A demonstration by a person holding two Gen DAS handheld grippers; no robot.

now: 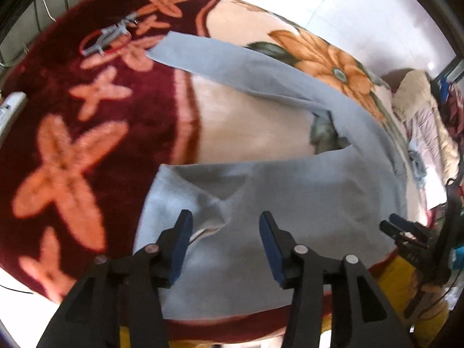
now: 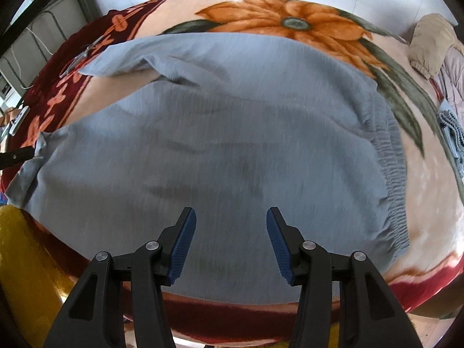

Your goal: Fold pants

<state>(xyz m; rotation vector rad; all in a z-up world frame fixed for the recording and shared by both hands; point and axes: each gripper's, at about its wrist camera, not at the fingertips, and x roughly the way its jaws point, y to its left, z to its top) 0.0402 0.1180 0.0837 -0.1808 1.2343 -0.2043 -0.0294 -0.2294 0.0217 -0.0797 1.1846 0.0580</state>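
Two grippers are mine, and both hang above the grey pants (image 2: pixel 220 133) spread on a flowered blanket (image 2: pixel 290 20) of maroon, cream and orange. My left gripper (image 1: pixel 226 232) has its blue pads spread apart over the near leg's crumpled hem, nothing between them. My right gripper (image 2: pixel 231 229) is likewise spread, empty, over the broad seat of the cloth. From the right wrist view the pants lie with their long axis across the picture: the gathered waistband (image 2: pixel 391 174) to the right, the legs running away to the left. From the left wrist view the legs fork, the far leg (image 1: pixel 232 61) slanting up and left toward a small grey tool (image 1: pixel 113 36) on the maroon border.
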